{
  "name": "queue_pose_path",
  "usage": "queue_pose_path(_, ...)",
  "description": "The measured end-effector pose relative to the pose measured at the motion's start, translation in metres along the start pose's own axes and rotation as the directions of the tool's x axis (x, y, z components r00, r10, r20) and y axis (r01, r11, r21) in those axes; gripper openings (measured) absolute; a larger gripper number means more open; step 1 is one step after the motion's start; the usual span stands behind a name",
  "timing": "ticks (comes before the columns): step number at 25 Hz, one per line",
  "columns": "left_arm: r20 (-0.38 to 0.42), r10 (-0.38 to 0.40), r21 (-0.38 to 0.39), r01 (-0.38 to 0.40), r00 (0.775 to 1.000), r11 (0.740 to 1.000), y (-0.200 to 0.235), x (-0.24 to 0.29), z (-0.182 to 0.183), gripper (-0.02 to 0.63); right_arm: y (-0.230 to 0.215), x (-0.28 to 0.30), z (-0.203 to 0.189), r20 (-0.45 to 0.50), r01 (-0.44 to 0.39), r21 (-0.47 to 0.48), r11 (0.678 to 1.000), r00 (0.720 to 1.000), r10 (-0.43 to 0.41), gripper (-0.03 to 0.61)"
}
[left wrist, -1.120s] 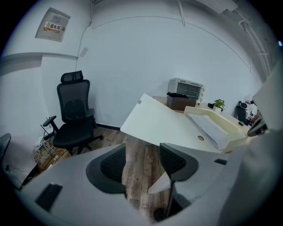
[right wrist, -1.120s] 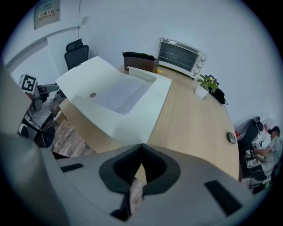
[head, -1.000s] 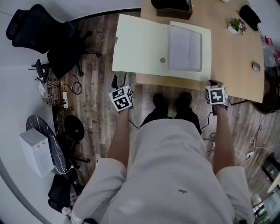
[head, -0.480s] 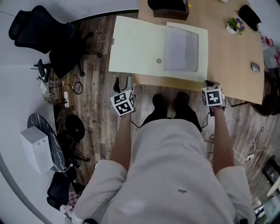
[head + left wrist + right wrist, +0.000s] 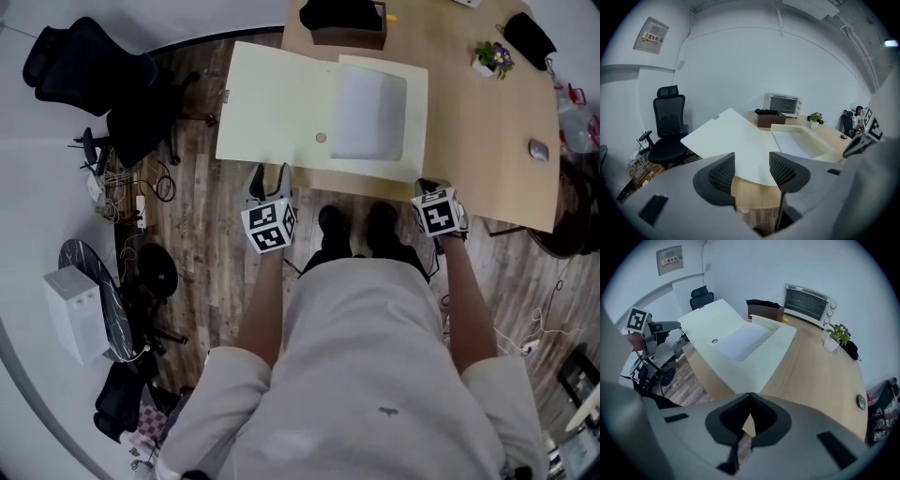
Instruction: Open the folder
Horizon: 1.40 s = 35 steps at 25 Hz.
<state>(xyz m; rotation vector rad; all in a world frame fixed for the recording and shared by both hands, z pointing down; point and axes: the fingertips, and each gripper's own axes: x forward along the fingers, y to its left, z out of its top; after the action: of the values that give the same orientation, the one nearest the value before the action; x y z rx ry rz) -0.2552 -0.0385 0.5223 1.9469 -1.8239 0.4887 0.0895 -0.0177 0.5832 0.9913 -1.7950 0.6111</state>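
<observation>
The folder [image 5: 281, 117] is lying wide open on the tabletop [image 5: 487, 150]. Its pale cream cover is spreading out past the tabletop's left edge and hanging over the floor. The right half is resting flat and showing a white sheet [image 5: 370, 112] in a shallow pocket, and a small round stud [image 5: 322, 138] is sitting near the fold.

Opened out like this, its long axis is running left to right along the near edge. The left claw [image 5: 268, 180] is hovering released just off that edge, jaws apart with nothing between them. The overhanging cover is lying straight ahead of it (this is the hand nearer the free flap). The right claw [image 5: 427, 187] is clenched on nothing, jaws meeting, pointing steeply down by the folder's near right corner.

Judging by how flat the cover is lying, the opening is looking done, leaving little for either claw to do.
</observation>
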Motion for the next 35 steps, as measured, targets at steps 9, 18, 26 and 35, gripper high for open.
queue_pose_path(9,0.04,-0.071,0.053,0.069,0.997,0.996,-0.076,0.001,0.03,0.215,0.002,0.0,0.002,0.025,-0.099,-0.076,0.992,0.995,0.101,-0.005)
queue_pose_path(18,0.07,-0.106,0.081,0.1,0.992,0.992,-0.137,-0.002,0.042,0.184,-0.001,0.001,-0.001,0.063,-0.229,-0.04,0.973,0.971,0.231,0.002)
queue_pose_path(26,0.093,-0.088,0.053,0.083,0.992,0.995,-0.163,-0.011,0.042,0.152,0.0,-0.004,0.005,0.092,-0.284,-0.105,0.953,0.951,0.294,0.003)
queue_pose_path(35,0.124,-0.083,0.041,0.079,0.989,0.996,-0.169,-0.017,0.057,0.12,0.006,-0.029,0.044,0.181,-0.313,-0.163,0.936,0.923,0.341,0.003)
